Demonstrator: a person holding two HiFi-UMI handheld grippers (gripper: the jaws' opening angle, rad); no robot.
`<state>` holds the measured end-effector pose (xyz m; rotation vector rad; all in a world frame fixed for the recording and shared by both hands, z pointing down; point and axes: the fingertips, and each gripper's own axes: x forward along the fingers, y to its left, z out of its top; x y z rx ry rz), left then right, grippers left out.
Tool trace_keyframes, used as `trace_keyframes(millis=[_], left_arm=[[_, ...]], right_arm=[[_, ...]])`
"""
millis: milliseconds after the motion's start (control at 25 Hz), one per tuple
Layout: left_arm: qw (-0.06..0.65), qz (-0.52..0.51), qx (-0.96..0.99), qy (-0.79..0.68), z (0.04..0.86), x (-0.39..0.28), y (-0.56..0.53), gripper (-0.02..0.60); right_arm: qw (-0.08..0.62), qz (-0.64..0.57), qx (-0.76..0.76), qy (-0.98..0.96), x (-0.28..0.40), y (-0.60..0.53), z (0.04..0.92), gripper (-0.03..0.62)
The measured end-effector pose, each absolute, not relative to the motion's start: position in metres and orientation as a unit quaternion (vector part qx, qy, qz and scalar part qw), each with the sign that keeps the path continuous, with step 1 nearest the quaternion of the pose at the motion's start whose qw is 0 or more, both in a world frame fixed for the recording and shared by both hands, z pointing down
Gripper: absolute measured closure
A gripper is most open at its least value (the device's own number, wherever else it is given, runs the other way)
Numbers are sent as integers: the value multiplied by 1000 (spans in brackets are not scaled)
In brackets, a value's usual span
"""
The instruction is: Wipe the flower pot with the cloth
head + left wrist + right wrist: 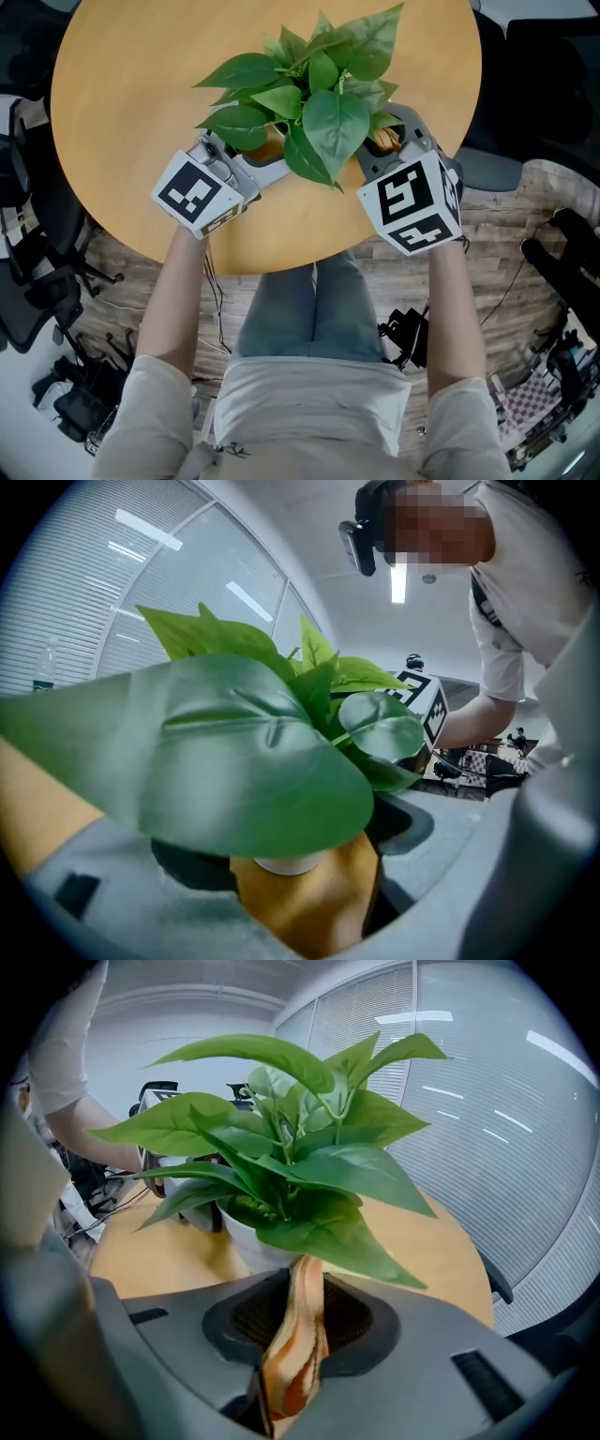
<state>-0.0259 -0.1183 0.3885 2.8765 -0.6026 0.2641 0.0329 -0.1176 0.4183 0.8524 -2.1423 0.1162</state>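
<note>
A leafy green plant (pixel 309 94) in a white flower pot (pixel 248 1241) stands near the front of a round wooden table (pixel 122 84). My right gripper (pixel 394 136) sits at the pot's right, under the leaves. It is shut on an orange striped cloth (pixel 305 1288), pinched upright between the jaws of the right gripper (pixel 298 1326) and reaching toward the pot. My left gripper (pixel 267 161) reaches in from the pot's left. In the left gripper view a big leaf (pixel 244 752) hides most of the pot (pixel 281 862). The leaf hides whether the left gripper (pixel 295 855) presses on the pot.
The table's front edge runs just below both grippers. Black office chairs (pixel 37 281) stand on the floor at the left, another chair (pixel 497 169) at the right. Cables and gear (pixel 562 356) lie on the wooden floor. Glass walls with blinds (pixel 487 1101) rise beyond the table.
</note>
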Motion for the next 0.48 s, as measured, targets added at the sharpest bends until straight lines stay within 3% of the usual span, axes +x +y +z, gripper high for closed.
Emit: trace_keyframes(millis=[480], left_arm=[[103,86,959,-249,390,-24,-118,172]], right_arm=[[407,50,335,-848,32,-111,422,502]])
